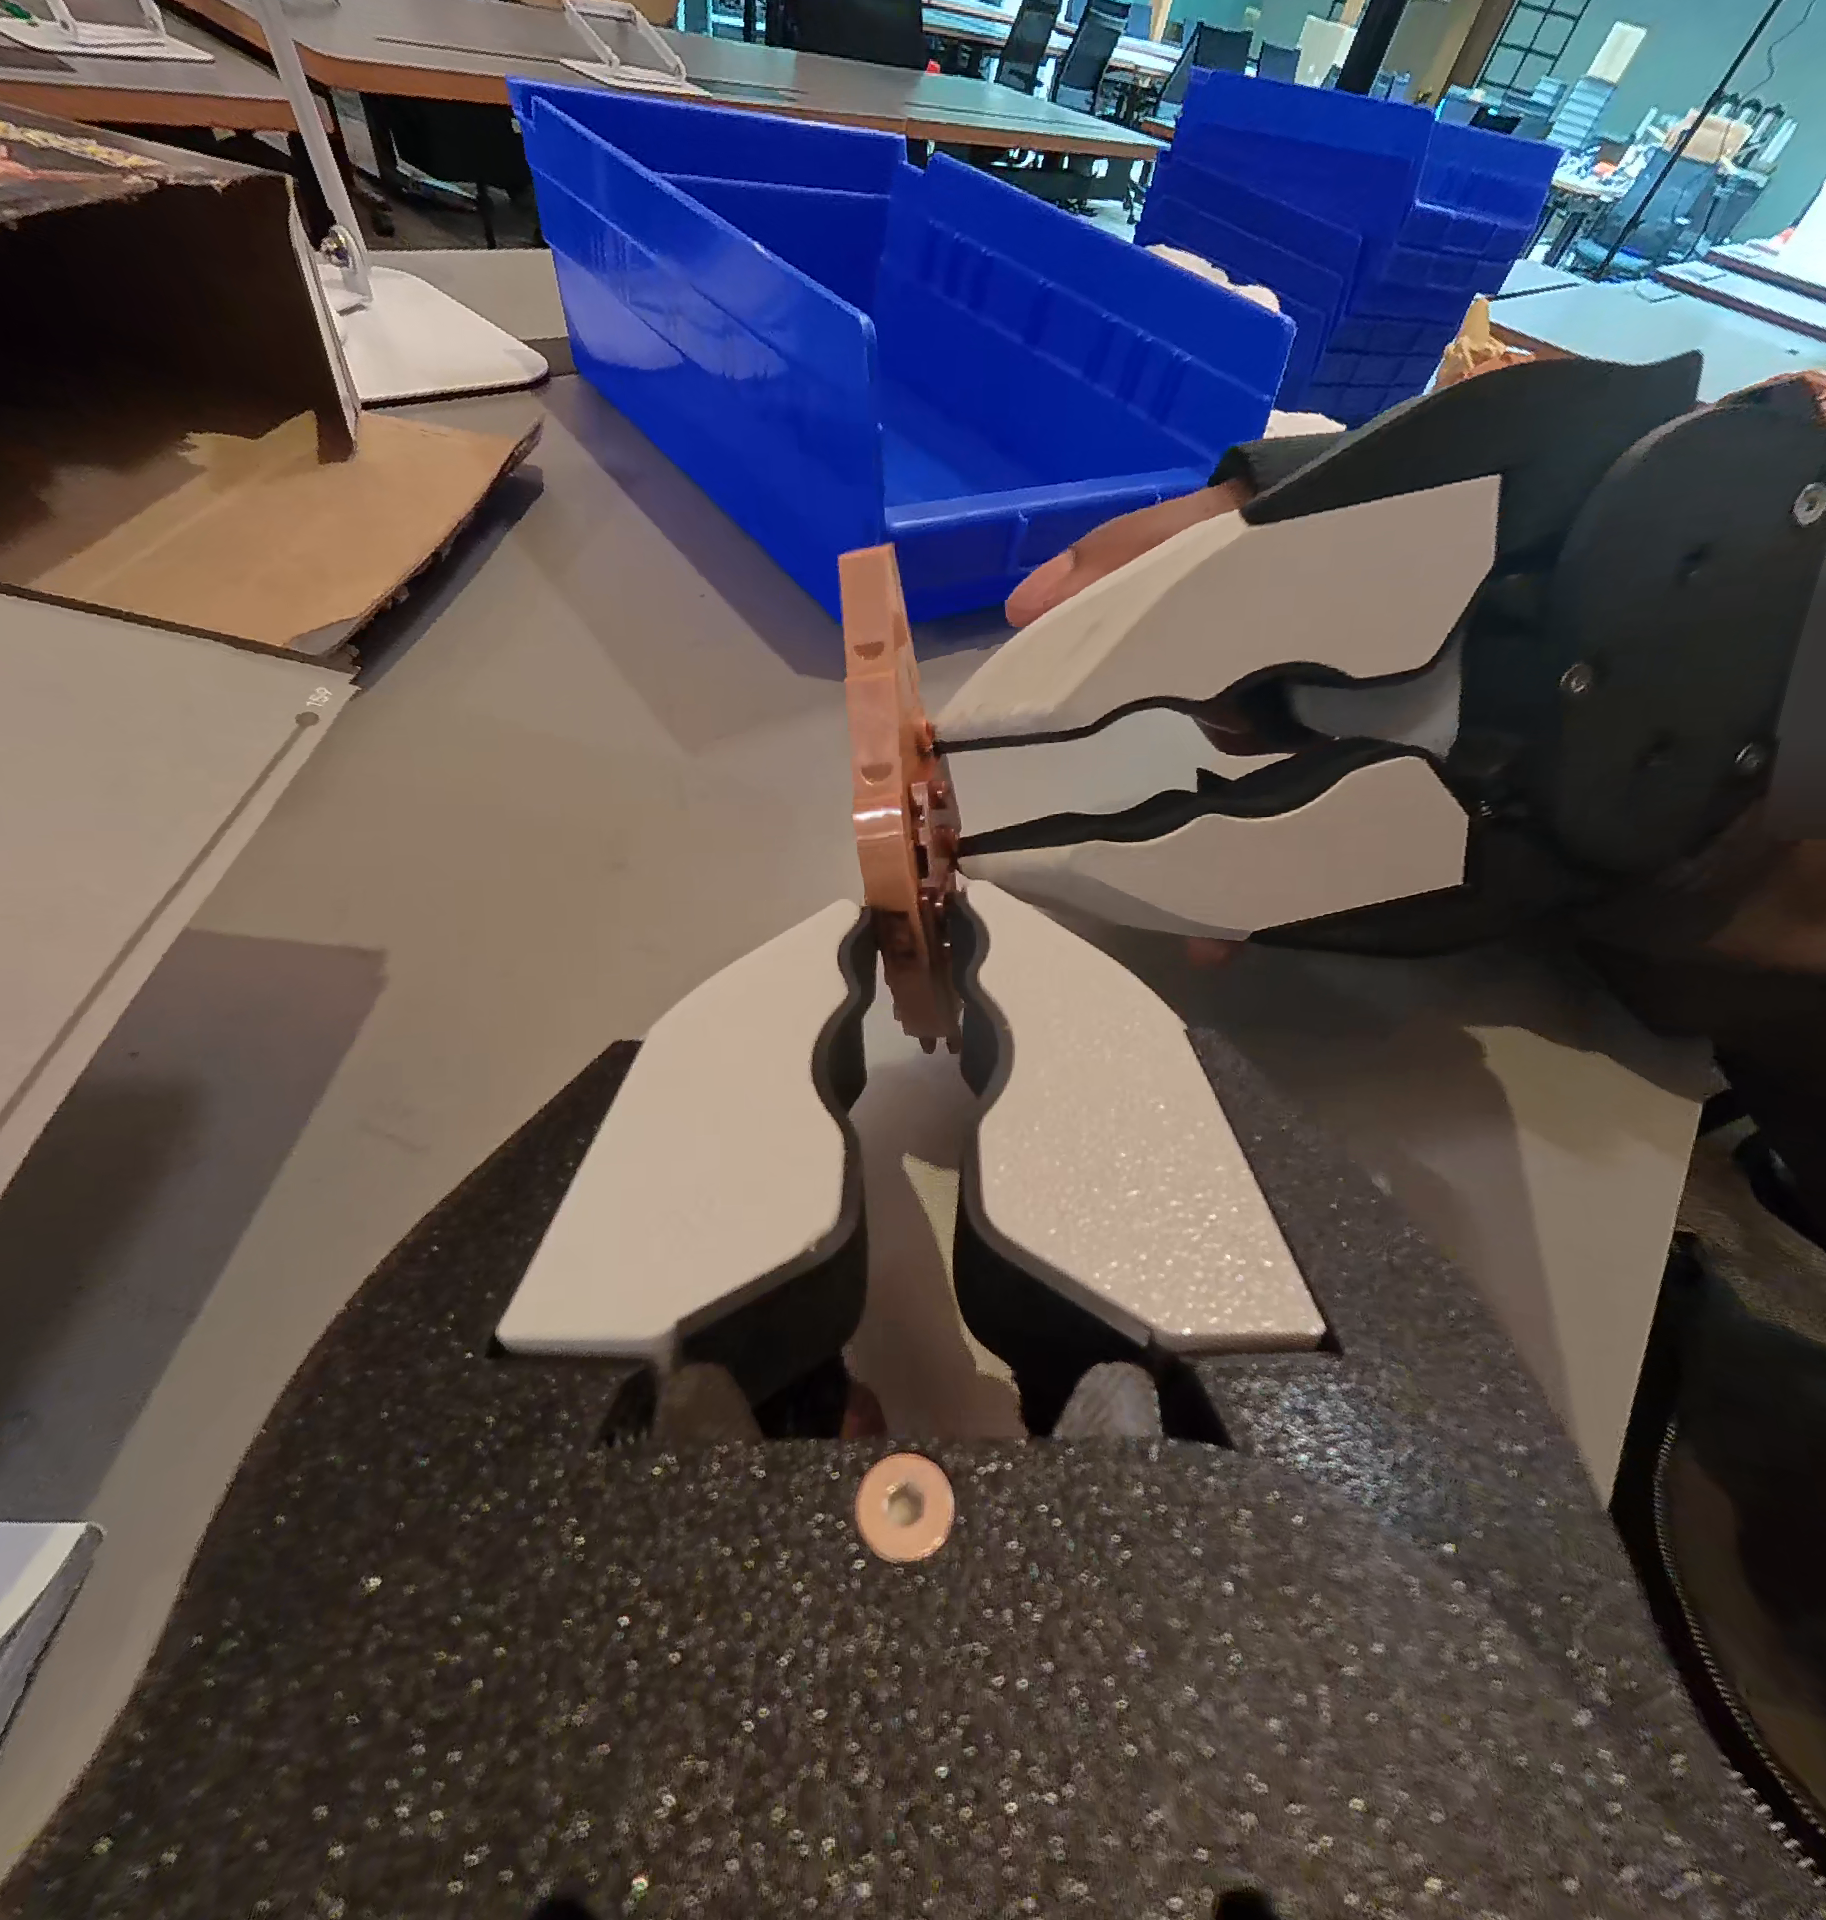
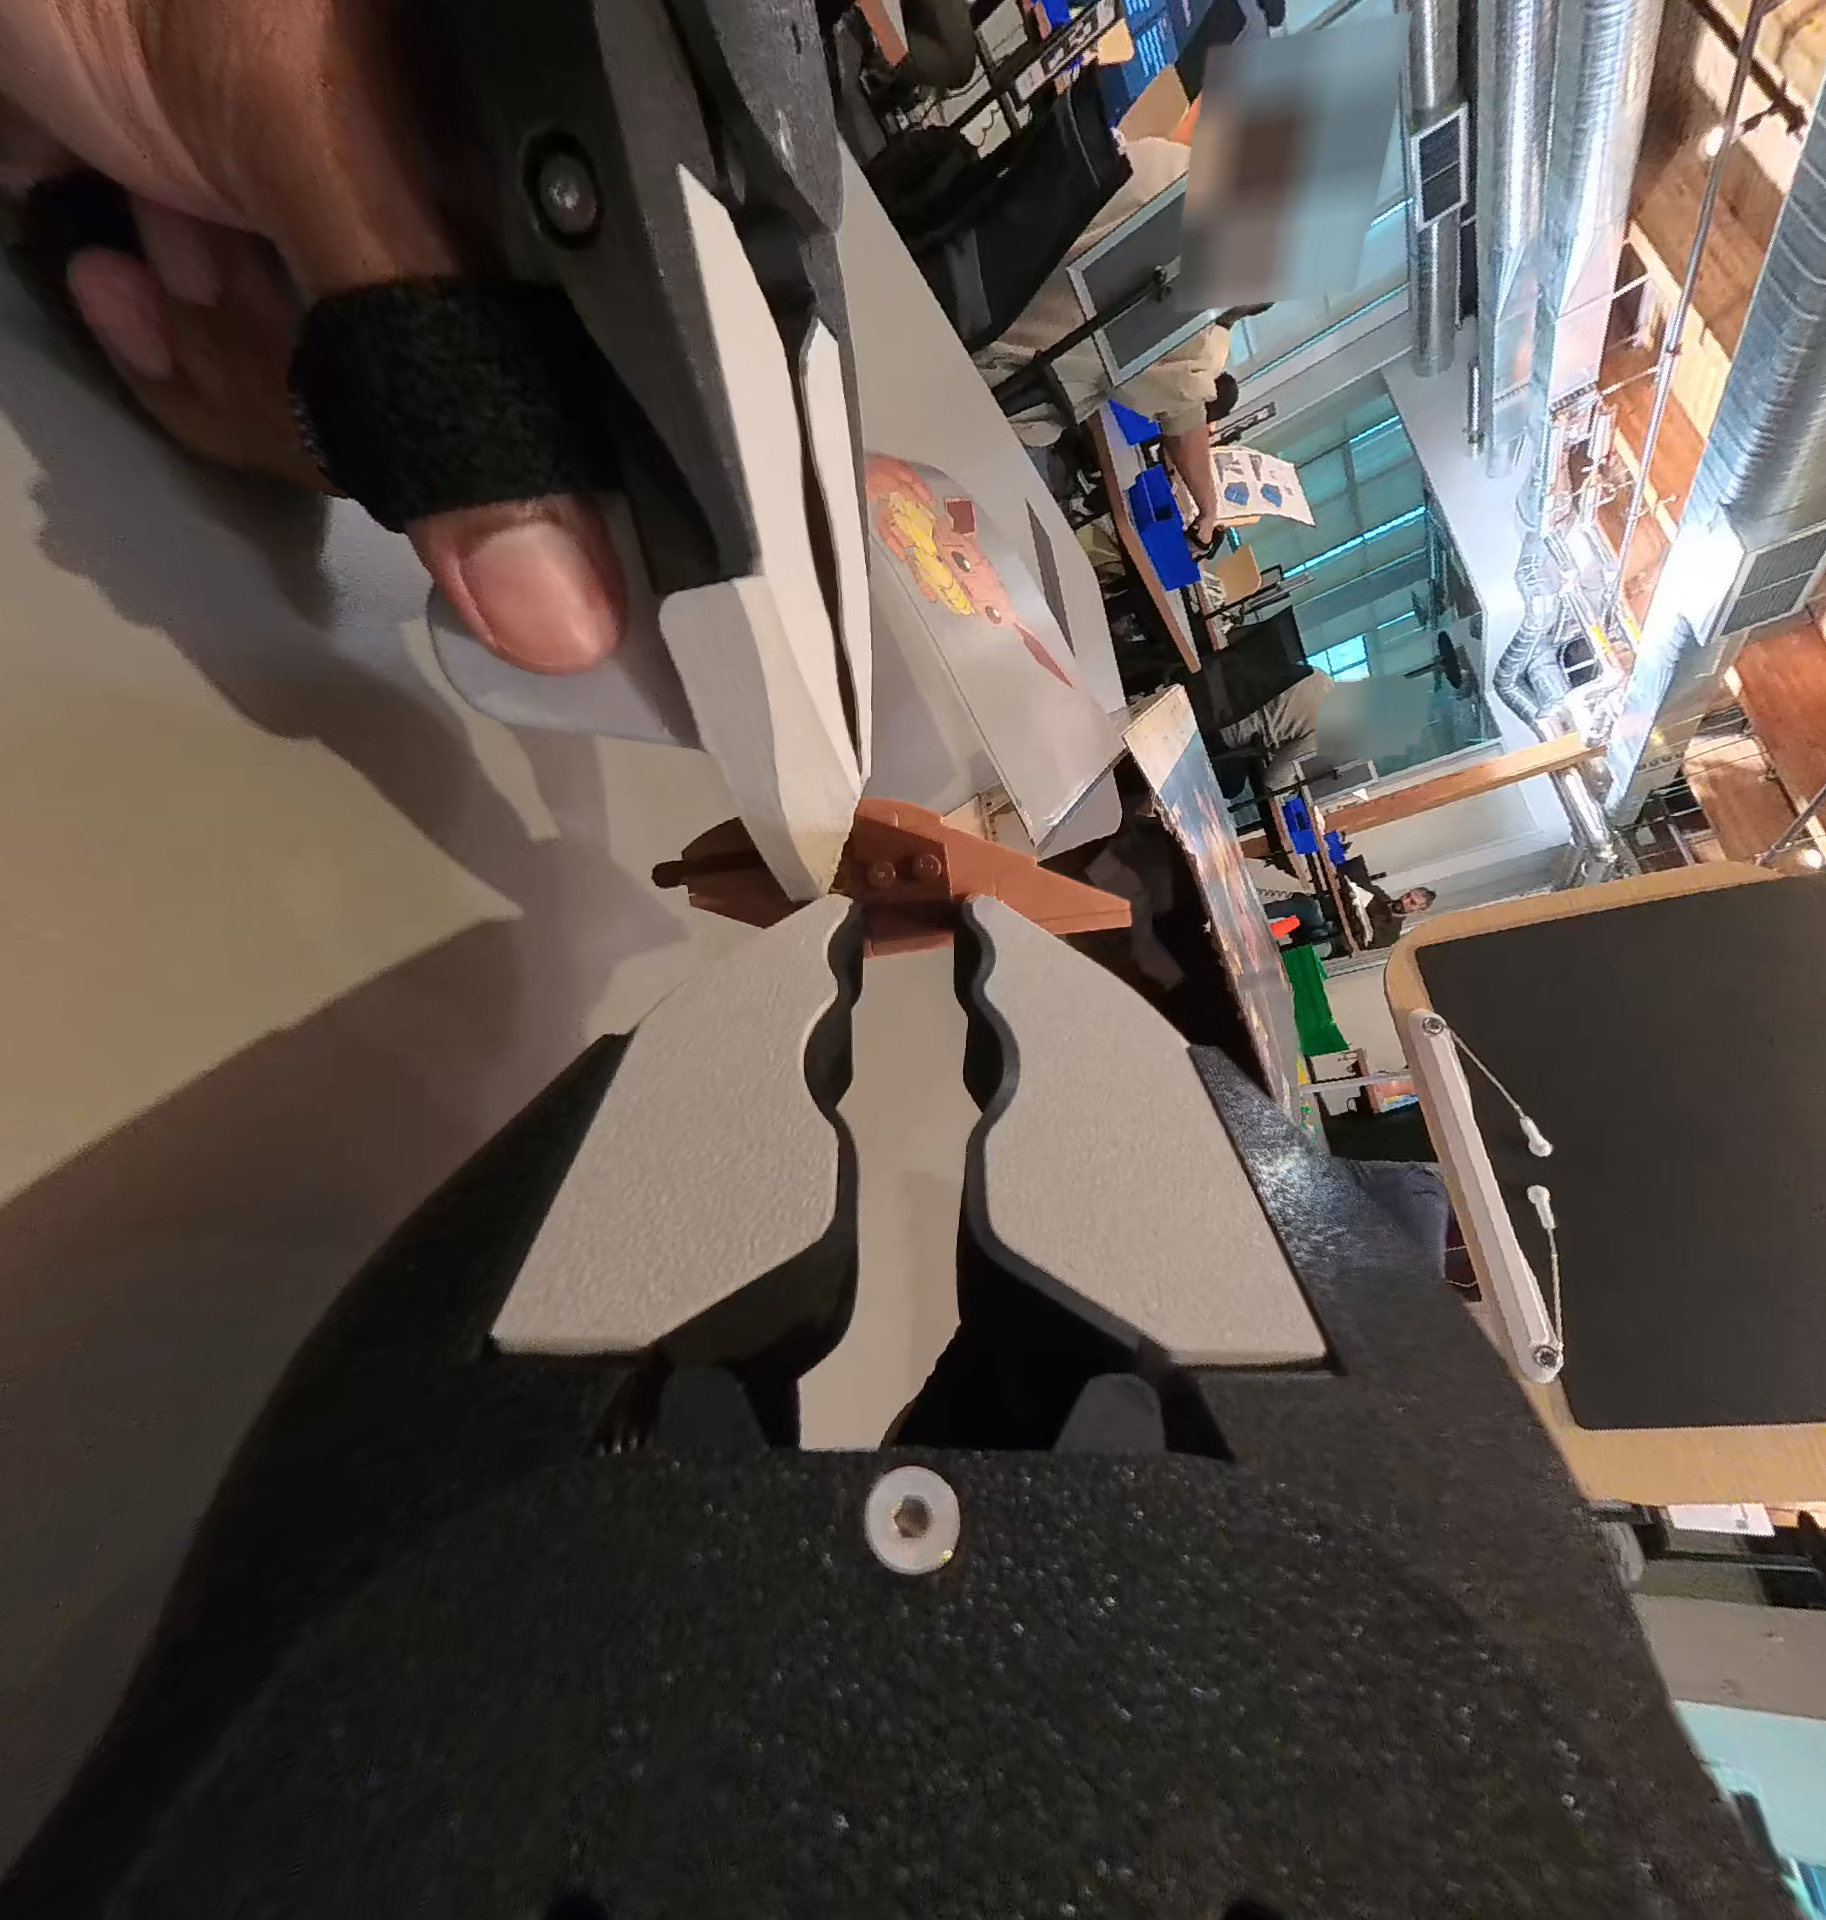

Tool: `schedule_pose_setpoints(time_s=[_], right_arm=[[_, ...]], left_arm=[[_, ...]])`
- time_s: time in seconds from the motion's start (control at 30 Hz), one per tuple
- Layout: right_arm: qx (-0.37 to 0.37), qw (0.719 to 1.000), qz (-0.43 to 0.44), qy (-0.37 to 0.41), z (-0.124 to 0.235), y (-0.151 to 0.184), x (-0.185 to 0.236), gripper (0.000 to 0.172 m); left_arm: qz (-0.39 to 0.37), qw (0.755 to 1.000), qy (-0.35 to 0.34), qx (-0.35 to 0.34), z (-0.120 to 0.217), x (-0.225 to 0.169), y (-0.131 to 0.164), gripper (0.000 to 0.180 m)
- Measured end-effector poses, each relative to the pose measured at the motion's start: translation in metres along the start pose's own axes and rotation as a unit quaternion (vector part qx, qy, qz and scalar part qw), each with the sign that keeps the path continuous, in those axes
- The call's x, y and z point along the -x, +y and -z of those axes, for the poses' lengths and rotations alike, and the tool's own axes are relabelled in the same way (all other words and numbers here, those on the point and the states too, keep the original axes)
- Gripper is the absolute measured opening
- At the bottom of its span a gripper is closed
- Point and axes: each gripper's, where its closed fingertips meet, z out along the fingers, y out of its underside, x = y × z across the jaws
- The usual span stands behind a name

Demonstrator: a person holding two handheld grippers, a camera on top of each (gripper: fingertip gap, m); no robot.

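Note:
In the left wrist view my left gripper (image 1: 914, 935) is shut on the lower end of a tan and brown brick assembly (image 1: 878, 727) and holds it upright above the grey table (image 1: 524, 831). My right gripper (image 1: 953, 800) comes in from the right. Its pads pinch a small dark brown piece (image 1: 935, 805) on the side of the assembly. In the right wrist view my right gripper (image 2: 909, 914) is shut on that studded brown piece (image 2: 904, 868). The left gripper (image 2: 836, 831) comes down from above onto the assembly (image 2: 1044, 883).
A blue bin (image 1: 743, 312) stands open just behind the assembly, with more blue bins (image 1: 1408, 229) stacked at the back right. A cardboard box (image 1: 140, 343) and a white stand base (image 1: 421, 332) are at the left. A picture booklet (image 2: 992, 582) lies beyond the grippers. The tips of both grippers are at nearly the same place.

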Motion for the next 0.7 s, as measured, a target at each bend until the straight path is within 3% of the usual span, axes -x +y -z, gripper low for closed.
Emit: schedule_pose_setpoints(time_s=[0.17, 0.23, 0.27, 0.4, 0.6, 0.7], right_arm=[[0.003, 1.000, -0.021, -0.006, 0.000, -0.001, -0.001, 0.015], [-0.003, 0.999, -0.053, -0.012, 0.000, -0.002, -0.003, 0.014], [-0.007, 0.997, -0.076, 0.004, 0.002, -0.002, -0.010, 0.000], [-0.025, 0.988, -0.151, -0.018, 0.004, 0.000, -0.016, 0.000], [-0.038, 0.995, -0.088, -0.012, 0.001, -0.008, -0.004, 0.000], [-0.034, 0.999, -0.023, 0.006, 0.000, -0.011, 0.000, 0.009]], left_arm=[[0.005, 1.000, 0.005, -0.003, 0.001, 0.000, -0.001, 0.014], [0.011, 1.000, 0.009, -0.008, 0.002, 0.000, -0.002, 0.014], [0.015, 1.000, 0.008, -0.004, 0.002, 0.002, -0.001, 0.013], [0.020, 1.000, 0.014, -0.009, 0.002, 0.001, -0.002, 0.013], [0.047, 0.999, 0.008, -0.022, 0.004, 0.008, -0.005, 0.013], [0.049, 0.999, 0.009, -0.021, 0.004, 0.009, -0.005, 0.014]])
